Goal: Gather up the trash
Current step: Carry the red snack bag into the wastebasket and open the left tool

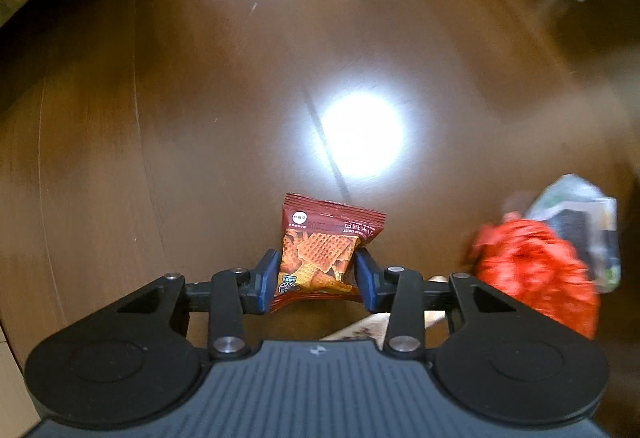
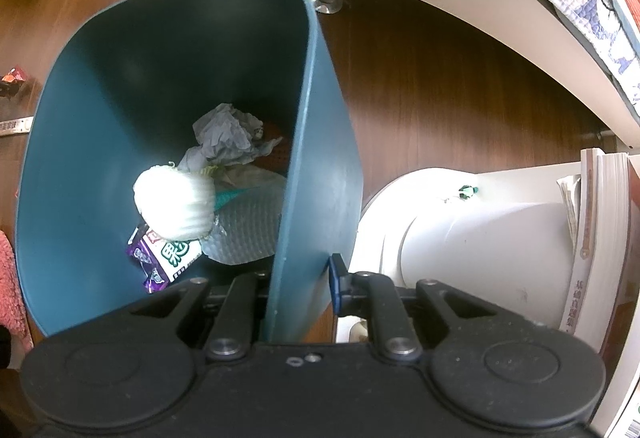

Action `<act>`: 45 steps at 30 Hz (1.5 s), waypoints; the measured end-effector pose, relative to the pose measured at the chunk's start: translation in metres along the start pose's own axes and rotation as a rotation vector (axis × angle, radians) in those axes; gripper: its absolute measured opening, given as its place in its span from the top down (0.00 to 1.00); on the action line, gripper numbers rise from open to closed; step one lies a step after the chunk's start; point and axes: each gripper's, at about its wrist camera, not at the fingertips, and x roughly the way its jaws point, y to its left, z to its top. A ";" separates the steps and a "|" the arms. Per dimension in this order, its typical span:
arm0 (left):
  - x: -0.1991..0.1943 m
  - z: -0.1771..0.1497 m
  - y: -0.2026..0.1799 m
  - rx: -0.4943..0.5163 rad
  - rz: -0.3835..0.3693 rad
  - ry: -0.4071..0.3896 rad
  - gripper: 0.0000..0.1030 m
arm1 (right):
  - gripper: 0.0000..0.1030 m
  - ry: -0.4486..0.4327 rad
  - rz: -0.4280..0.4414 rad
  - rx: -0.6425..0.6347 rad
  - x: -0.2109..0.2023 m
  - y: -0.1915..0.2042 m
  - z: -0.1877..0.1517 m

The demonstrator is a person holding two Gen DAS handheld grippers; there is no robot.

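The left gripper (image 1: 316,278) is clenched on a red snack packet (image 1: 325,250), its blue pads (image 1: 267,278) pressing the lower half from either side while the upper half stands free ahead of the fingertips, above the brown wooden floor (image 1: 160,158). The grip sits low on a thin, crinkly film pouch; in my judgement the packet could pivot or slide out if swung quickly, since only its bottom edge is caught. Further litter, a crumpled red wrapper (image 1: 536,270) and a pale plastic wrapper (image 1: 576,222), lies on the floor to the right of this claw and is not yet collected. The right gripper (image 2: 298,286) is clenched on the near wall of the teal bin (image 2: 316,142), one pad (image 2: 335,284) visible outside the wall, the other hidden inside. The bin already holds crumpled paper (image 2: 228,138), a white foam sleeve (image 2: 174,206) and a purple wrapper (image 2: 164,258). The hold is on one thin wall only, so the bin may tilt or slip, and a misjudged drop would land beside the rim
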 end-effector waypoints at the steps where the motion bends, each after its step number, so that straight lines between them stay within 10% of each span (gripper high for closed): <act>1: -0.007 0.000 -0.003 0.006 -0.011 -0.010 0.62 | 0.85 0.001 -0.009 -0.018 0.000 0.000 0.000; 19: -0.236 0.008 -0.161 0.495 -0.396 -0.429 0.62 | 0.85 0.036 -0.015 0.011 0.004 0.001 -0.018; 28: -0.220 -0.006 -0.282 0.853 -0.439 -0.316 0.62 | 0.84 0.061 -0.008 0.020 0.004 0.004 -0.029; 45: -0.147 -0.011 -0.386 0.937 -0.378 -0.102 0.62 | 0.84 0.042 0.000 0.009 -0.001 -0.007 -0.034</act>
